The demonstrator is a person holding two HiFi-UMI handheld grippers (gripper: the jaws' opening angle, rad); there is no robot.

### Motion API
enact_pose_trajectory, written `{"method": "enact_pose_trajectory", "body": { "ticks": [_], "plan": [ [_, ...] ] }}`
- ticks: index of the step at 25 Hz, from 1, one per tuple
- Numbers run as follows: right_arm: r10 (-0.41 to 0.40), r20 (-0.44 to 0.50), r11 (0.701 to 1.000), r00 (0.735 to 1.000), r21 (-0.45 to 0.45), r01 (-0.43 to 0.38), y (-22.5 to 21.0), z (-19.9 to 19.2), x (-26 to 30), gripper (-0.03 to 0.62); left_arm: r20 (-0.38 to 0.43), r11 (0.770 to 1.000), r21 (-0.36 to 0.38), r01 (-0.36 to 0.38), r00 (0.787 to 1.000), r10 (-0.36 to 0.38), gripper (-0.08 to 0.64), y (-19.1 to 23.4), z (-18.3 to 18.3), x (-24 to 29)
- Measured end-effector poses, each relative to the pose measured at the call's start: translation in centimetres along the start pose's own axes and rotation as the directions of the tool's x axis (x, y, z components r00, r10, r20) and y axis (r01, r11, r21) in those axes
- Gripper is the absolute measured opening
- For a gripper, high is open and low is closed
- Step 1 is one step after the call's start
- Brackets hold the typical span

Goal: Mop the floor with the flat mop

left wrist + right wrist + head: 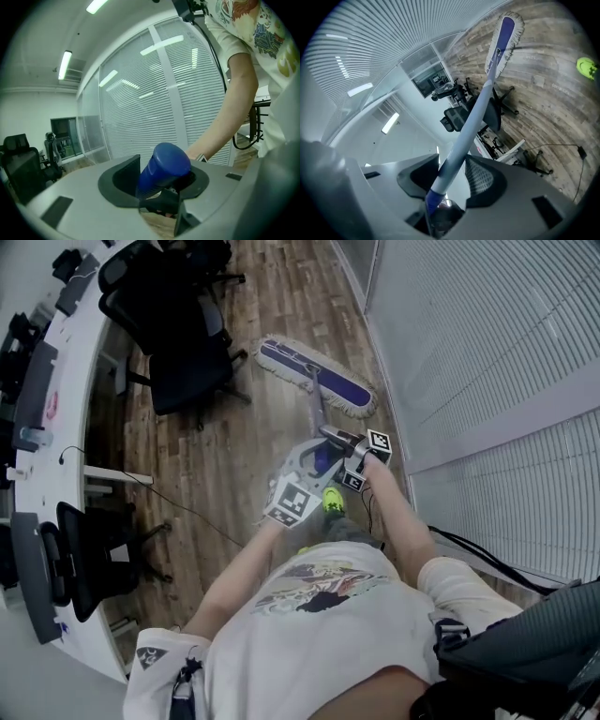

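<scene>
Flat mop (314, 377): head flat on the wood floor (216, 460) ahead of me, angled across the boards.
Mop handle (317, 416): rises back to my grippers.
My left gripper (319, 461): clamped on the handle's blue end grip.
My right gripper (336, 438): jaws closed round the pale shaft just beyond it.
Black office chairs (178, 343): left of the head, nearest base close to its fringe.
Blind-covered wall (487, 352): right, just beside the head.
Curved white desk (70, 390): far left.
Cable (178, 507): across the floor beside me.
Open room: bare boards ahead, between chairs and wall.
</scene>
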State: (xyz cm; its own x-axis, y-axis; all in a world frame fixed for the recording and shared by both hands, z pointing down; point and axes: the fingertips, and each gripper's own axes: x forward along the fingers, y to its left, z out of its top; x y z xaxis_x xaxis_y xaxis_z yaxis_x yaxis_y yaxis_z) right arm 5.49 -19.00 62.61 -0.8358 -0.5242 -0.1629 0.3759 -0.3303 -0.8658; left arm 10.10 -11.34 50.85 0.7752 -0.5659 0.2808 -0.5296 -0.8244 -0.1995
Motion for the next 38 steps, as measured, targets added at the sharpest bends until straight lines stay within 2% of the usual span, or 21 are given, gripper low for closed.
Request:
{"method": "enact_pose_trajectory", "body": {
  "ticks": [7, 14, 21, 26, 31, 38],
  "plan": [
    [-0.009, -0.014, 1.0, 1.0, 0.002, 0.009, 5.6, 9.8, 1.7, 0.173, 0.005, 1.0, 0.007, -0.015, 1.0, 0.015, 0.169, 6.2, 2.6, 9.5],
    [-0.07, -0.041, 0.998, 0.997, -0.002, 0.07, 7.2, 16.0, 3.2, 0.172, -0.04, 1.0, 0.011, -0.022, 0.999, 0.022, 0.169, 9.6, 1.4, 15.1],
    [-0.08, -0.053, 0.997, 0.995, -0.007, 0.08, 9.3, 21.4, 7.8, 0.17, -0.018, 1.0, -0.006, -0.025, 1.0, 0.025, 0.169, 16.2, 1.1, 18.6],
    [-0.083, -0.059, 0.996, 0.995, -0.024, 0.082, 10.5, 26.9, 13.5, 0.17, 0.004, 1.0, -0.014, -0.023, 1.0, 0.023, 0.169, 23.5, -0.4, 21.3],
    [-0.11, -0.025, 0.994, 0.994, -0.027, 0.109, 12.0, 33.3, 20.6, 0.17, -0.005, 1.0, -0.004, -0.009, 1.0, 0.009, 0.172, 32.4, -1.9, 24.4],
    [-0.134, -0.053, 0.99, 0.99, -0.057, 0.131, 16.5, 40.5, 31.8, 0.172, 0.084, 0.996, -0.08, -0.039, 0.995, 0.046, 0.17, 47.0, -0.7, 26.9]
  ]
}}
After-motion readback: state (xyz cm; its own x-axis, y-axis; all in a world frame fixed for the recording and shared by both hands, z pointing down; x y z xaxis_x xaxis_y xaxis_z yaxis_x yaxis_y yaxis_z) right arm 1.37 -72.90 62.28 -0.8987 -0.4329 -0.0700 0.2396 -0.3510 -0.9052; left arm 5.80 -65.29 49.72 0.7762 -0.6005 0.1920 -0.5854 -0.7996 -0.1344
